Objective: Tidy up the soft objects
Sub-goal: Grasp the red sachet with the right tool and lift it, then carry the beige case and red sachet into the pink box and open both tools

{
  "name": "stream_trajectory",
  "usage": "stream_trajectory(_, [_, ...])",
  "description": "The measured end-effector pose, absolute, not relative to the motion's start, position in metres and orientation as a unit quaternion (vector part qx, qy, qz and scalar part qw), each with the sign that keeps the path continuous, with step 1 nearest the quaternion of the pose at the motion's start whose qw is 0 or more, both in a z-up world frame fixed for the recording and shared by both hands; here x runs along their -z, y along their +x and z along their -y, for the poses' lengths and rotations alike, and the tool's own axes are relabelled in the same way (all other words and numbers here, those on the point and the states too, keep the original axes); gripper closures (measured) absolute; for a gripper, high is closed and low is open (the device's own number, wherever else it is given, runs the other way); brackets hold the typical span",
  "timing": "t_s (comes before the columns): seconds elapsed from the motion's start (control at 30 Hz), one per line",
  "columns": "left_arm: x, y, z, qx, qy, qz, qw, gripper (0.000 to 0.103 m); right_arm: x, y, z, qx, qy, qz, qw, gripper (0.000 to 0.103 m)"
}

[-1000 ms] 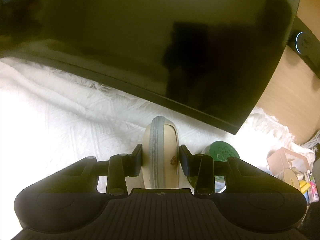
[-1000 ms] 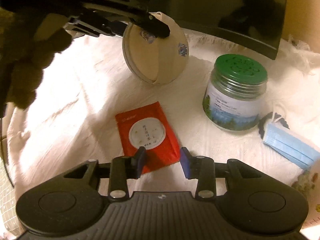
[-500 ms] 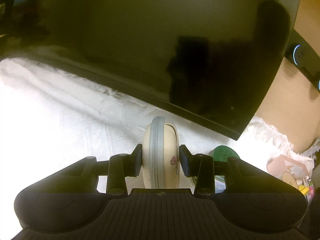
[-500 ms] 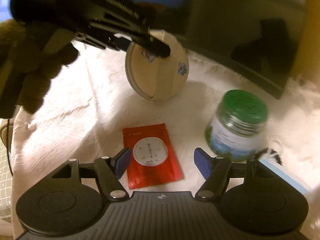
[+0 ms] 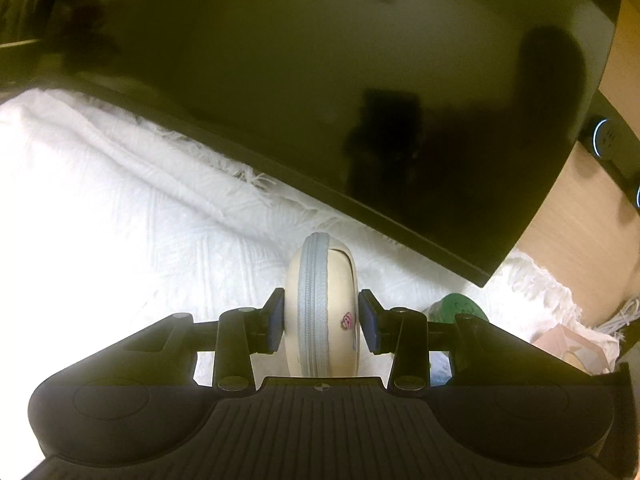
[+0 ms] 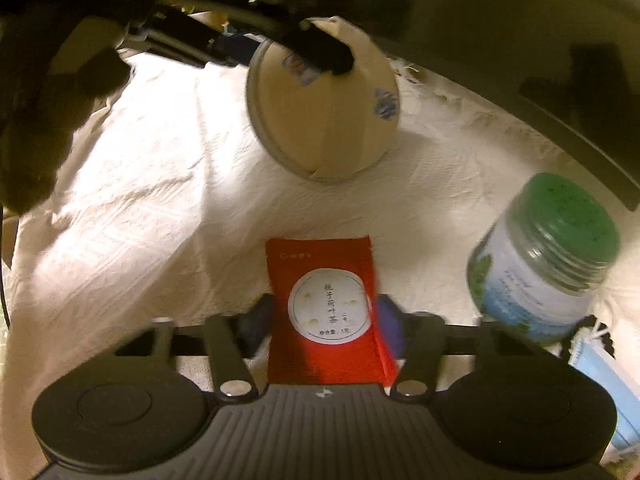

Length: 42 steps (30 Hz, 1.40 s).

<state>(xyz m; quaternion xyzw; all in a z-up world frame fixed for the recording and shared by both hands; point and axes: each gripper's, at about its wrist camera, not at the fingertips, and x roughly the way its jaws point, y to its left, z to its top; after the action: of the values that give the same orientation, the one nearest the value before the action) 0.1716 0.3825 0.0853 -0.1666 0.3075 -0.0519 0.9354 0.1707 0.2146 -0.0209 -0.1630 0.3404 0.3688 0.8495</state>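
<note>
Clamping the round cream pouch [image 5: 320, 312] on edge over the white cloth [image 5: 120, 208], the left gripper [image 5: 322, 326] reaches toward the monitor [image 5: 320, 80]; right gripper [image 6: 324, 324], low and level, pinches the red packet [image 6: 326, 312].

The red sachet [image 6: 326, 312] carries a white round label with a column of Chinese characters that look like 栀子荷叶茶, a smaller line along the bottom of the circle too blurred to read, and a small logo with faint characters at its top left corner. The jar [image 6: 540, 260] has a blue and white label with rows of fine print that cannot be made out. The pouch [image 6: 324, 116] bears small stickers, one pink [image 5: 347, 320], with no legible words.
</note>
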Motion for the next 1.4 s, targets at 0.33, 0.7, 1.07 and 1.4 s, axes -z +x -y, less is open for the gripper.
stream_trajectory(0.33, [-0.125, 0.188, -0.374, 0.035, -0.140, -0.283, 0.948, 0.060, -0.042, 0.153, -0.188, -0.339, -0.126, -0.290, 0.886, 0.055])
stream_trajectory(0.7, [-0.209, 0.212, -0.299, 0.099, -0.091, -0.220, 0.966, 0.060, -0.152, 0.139, -0.107, -0.230, -0.098, -0.191, 0.949, 0.055])
stream_trajectory(1.07, [-0.238, 0.222, -0.209, 0.129, -0.080, -0.164, 0.975, 0.060, -0.192, 0.121, 0.025, -0.067, -0.035, -0.167, 0.983, 0.055])
stream_trajectory(1.4, [-0.233, 0.204, -0.159, 0.231, -0.091, -0.177, 0.953, 0.061, -0.185, 0.092, 0.096, 0.007, -0.015, -0.179, 0.984, 0.055])
